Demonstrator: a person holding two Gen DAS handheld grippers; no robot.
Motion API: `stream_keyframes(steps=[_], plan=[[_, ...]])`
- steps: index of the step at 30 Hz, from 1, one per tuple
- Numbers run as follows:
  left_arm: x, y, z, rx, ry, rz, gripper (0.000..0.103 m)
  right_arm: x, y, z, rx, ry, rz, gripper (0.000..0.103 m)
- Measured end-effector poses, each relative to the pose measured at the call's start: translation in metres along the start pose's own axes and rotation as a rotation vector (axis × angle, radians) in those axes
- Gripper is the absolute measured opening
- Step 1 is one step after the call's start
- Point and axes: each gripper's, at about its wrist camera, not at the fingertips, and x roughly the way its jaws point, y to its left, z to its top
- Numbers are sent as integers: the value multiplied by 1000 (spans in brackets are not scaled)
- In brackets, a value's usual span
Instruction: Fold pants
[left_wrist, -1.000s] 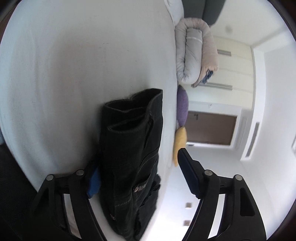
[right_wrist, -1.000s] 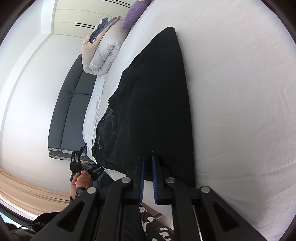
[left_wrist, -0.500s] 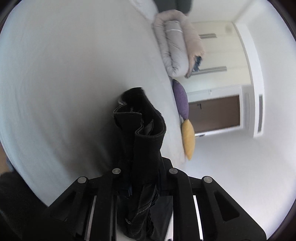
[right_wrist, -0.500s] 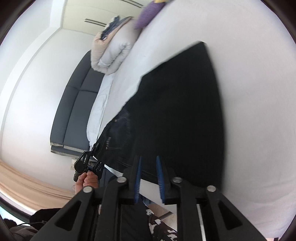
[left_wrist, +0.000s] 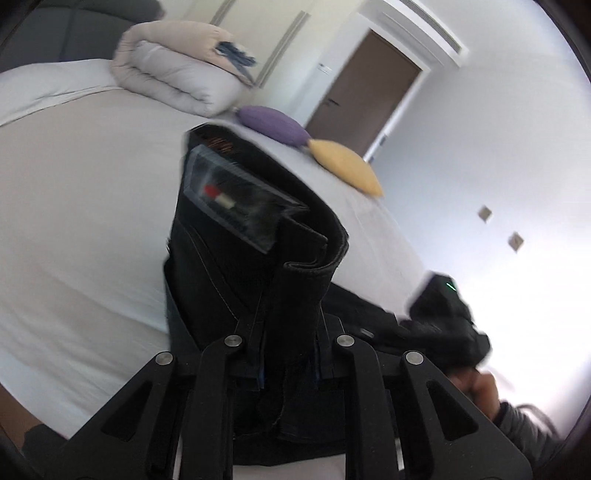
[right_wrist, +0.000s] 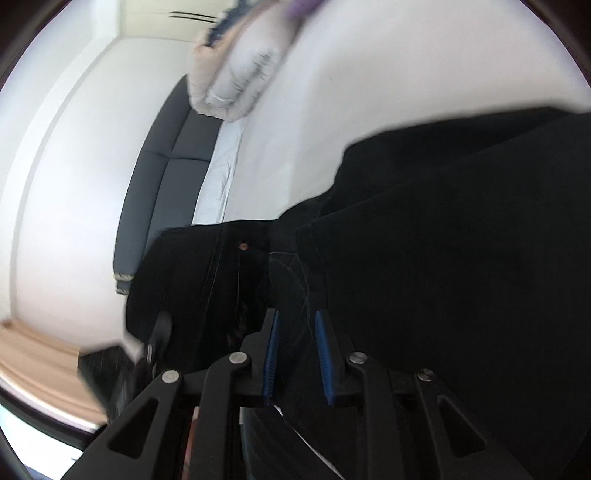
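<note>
purple cushion (left_wrist: 273, 124) and yellow cushion (left_wrist: 345, 166) behind pants (left_wrist: 255, 258).

Pants: black denim pants (left_wrist: 258, 258) on the white-sheeted bed (left_wrist: 81, 221).
Behind: rolled beige duvet (left_wrist: 173, 74), perhaps touching the headboard; round purple cushion (left_wrist: 273, 123) right of it.

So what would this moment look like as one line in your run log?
step: fold pants | left gripper: shut on pants waistband | right gripper: shut on pants fabric | pants: lifted over bed
</note>
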Motion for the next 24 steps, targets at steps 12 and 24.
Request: stream_keyframes(steps=[12, 24], plan=[[36, -57, -21, 167, 68, 21, 15, 12, -13, -1, -34, 26, -42, 26], [89, -147, -112, 539, 174, 84, 15, -94, -16, -24, 13, -166, 102, 85]])
